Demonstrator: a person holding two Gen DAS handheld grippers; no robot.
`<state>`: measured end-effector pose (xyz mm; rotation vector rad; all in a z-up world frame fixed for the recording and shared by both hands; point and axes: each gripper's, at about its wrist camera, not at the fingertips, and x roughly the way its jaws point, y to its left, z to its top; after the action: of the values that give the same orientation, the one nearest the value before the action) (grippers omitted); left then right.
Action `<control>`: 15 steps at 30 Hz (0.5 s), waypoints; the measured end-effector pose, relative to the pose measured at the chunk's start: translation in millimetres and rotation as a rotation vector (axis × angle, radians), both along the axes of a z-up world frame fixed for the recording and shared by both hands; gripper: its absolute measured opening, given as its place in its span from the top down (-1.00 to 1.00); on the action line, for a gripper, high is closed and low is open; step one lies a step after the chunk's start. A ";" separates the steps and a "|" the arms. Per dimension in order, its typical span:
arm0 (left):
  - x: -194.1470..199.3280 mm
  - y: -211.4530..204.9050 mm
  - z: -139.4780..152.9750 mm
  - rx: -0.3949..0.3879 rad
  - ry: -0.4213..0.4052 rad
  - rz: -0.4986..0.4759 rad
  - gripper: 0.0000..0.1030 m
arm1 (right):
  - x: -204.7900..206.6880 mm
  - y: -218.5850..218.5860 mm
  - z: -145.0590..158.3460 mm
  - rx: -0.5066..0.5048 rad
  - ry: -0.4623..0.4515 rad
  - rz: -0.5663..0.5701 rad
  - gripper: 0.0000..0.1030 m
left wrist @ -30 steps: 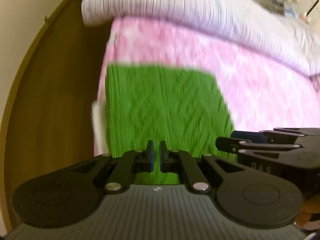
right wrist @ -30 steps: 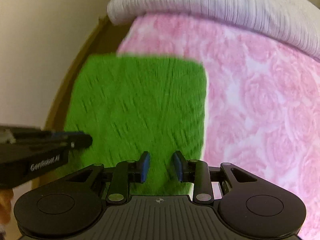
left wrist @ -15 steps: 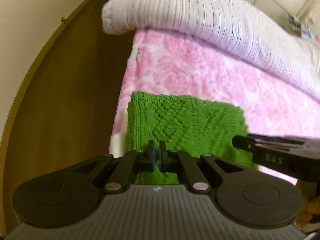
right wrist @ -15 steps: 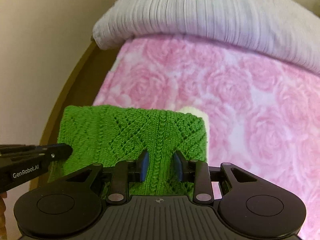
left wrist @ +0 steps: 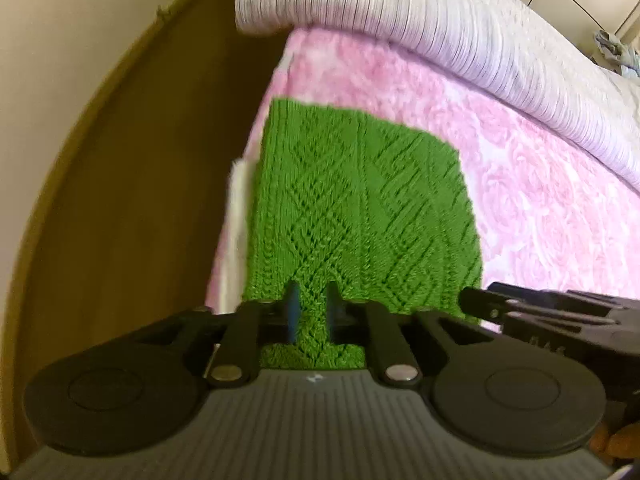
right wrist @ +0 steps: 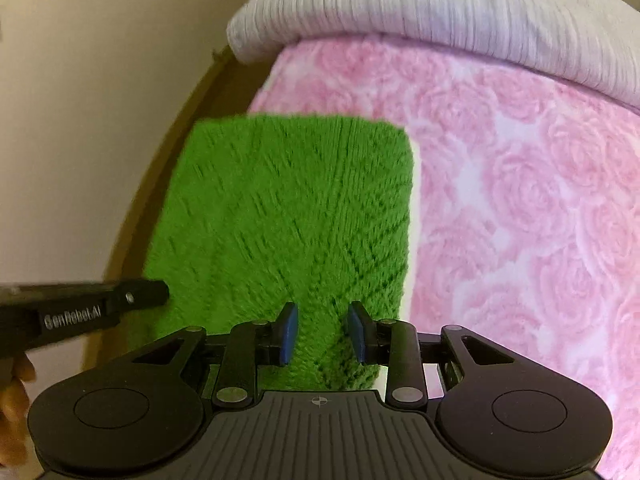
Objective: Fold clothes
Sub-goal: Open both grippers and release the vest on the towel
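**A:** Green knit garment (left wrist: 360, 216) first: where does it lie, and how would it handle?

**B:** Folded into a thick rectangle on the pink rose-patterned bedspread (left wrist: 532, 184), close to the bed's edge by the wooden floor (left wrist: 132, 216), with the white ribbed duvet (right wrist: 460, 12) bunched beyond it. A pale layer shows just under its side. I'd judge it soft, light and floppy; the open lacy stitch could snag or stretch. Best taken at the near corners or along a folded edge, pinching all layers together so they don't slide apart

**A:** And the left gripper (left wrist: 312, 314)?

**B:** Its jaws are opening. Green knit shows in the gap between the blue pads, but they don't seem to press on it, so I read it as letting go

**A:** The right gripper (right wrist: 322, 334)?

**B:** Parted about halfway over the near edge of the knit. Fabric shows between the pads, apparently not clamped. The frames are blurred, so contact is hard to confirm
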<state>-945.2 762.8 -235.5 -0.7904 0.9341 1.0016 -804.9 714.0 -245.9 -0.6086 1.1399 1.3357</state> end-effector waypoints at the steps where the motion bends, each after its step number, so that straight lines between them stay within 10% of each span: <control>1: 0.8 -5.6 8.8 0.022 0.013 0.000 0.53 | 1.1 -3.7 8.1 0.007 0.000 0.000 0.38; 15: 7.2 -123.2 93.6 0.135 0.113 0.140 0.30 | 4.8 -98.9 66.0 0.032 -0.006 0.191 0.11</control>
<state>-938.0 639.6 -141.9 -0.6984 0.9060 1.2289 -800.1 615.1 -179.9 -0.7119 1.0741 1.5104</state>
